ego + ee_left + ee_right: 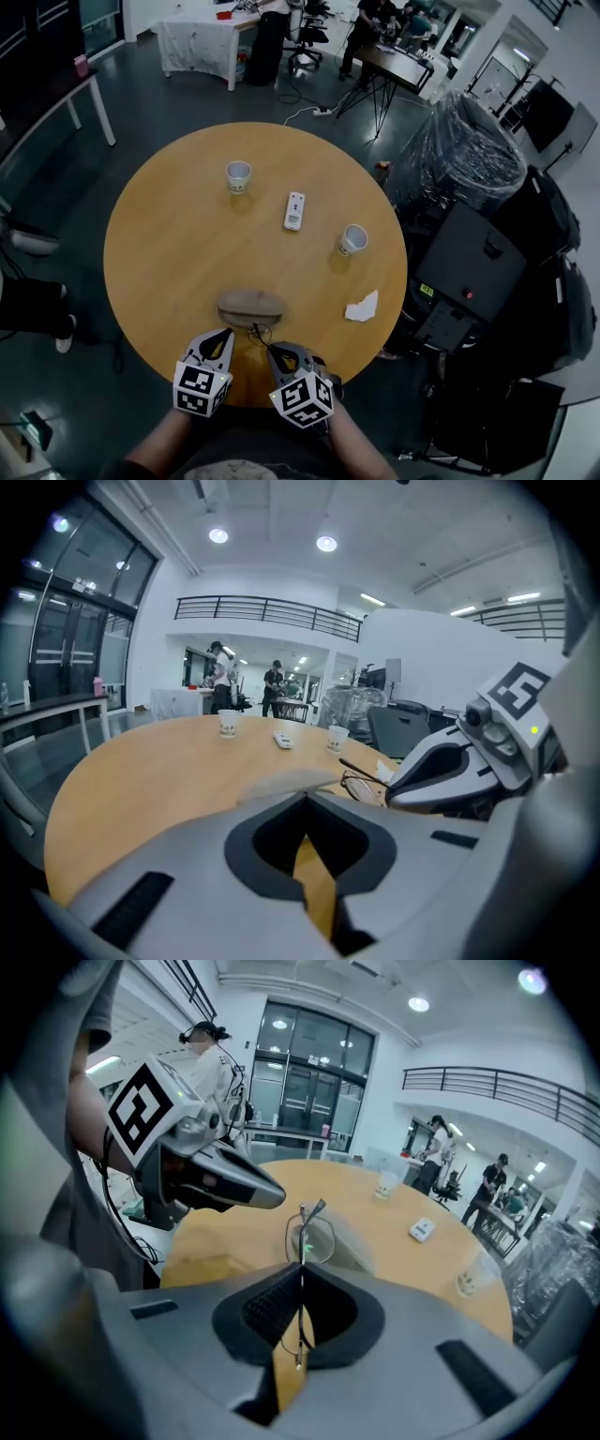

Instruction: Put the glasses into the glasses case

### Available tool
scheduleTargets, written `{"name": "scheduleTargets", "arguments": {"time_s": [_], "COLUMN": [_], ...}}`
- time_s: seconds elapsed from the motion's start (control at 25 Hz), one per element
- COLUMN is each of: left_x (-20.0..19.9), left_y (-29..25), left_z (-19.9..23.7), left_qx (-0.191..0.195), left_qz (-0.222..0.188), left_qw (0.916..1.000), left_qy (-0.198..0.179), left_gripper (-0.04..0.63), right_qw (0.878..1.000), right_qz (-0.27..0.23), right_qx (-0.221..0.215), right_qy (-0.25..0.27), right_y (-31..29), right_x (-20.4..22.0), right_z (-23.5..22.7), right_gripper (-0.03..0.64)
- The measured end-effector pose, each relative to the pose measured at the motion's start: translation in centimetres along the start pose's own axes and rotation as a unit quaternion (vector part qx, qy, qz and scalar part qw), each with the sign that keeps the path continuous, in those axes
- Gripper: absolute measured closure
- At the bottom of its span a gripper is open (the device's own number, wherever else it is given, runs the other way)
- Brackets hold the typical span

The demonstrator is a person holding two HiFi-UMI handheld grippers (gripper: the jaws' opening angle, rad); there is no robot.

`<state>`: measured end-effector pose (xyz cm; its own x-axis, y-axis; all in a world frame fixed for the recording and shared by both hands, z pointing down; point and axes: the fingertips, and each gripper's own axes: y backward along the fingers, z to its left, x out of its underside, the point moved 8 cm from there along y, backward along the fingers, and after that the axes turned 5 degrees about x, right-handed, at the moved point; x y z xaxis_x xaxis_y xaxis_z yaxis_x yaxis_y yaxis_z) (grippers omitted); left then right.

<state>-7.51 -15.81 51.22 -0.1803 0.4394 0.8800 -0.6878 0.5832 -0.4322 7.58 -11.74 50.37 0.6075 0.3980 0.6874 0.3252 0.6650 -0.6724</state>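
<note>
- Right gripper (pixel 300 1279) clamps the glasses (pixel 307 1237) by one temple, over the round table's (pixel 159 253) near edge.
- Left gripper (pixel 305 803) alongside, jaws closed, empty.
- Glasses case (pixel 250 305) lies just beyond; remote (pixel 294 210) farther.

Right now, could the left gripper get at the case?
Probably yes. The case lies on the table just ahead of the left gripper, with nothing between them. The right gripper, shut on the glasses, sits off to the side, not across the path.
</note>
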Motion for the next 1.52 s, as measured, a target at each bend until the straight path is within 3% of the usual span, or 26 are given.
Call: {"name": "scheduleTargets", "arguments": {"time_s": [0.36,0.88,1.24,1.52], "left_x": [2.1,2.9,3.4,3.5], "left_y": [-3.9,-6.5,-6.5,-6.5], "left_z": [1.0,2.2,2.4,2.6], "left_qx": [-0.015,-0.030,-0.018,-0.013], "left_qz": [0.054,0.102,0.096,0.095], "left_qw": [0.9984,0.9942,0.9950,0.9954], "left_qy": [-0.006,-0.019,-0.019,-0.011], "left_gripper": [0.589,0.589,0.589,0.589], "right_qw": [0.996,0.988,0.985,0.985], "right_qz": [0.065,0.121,0.124,0.099], "right_qx": [-0.046,-0.059,-0.056,-0.037], "right_qy": [0.037,0.075,0.106,0.135], "right_y": [-2.3,-4.8,-6.5,-8.0], "right_x": [2.3,1.8,-0.1,-2.0], "right_z": [-0.7,-2.4,-2.4,-2.5], "right_gripper": [0.626,0.625,0.626,0.626]}}
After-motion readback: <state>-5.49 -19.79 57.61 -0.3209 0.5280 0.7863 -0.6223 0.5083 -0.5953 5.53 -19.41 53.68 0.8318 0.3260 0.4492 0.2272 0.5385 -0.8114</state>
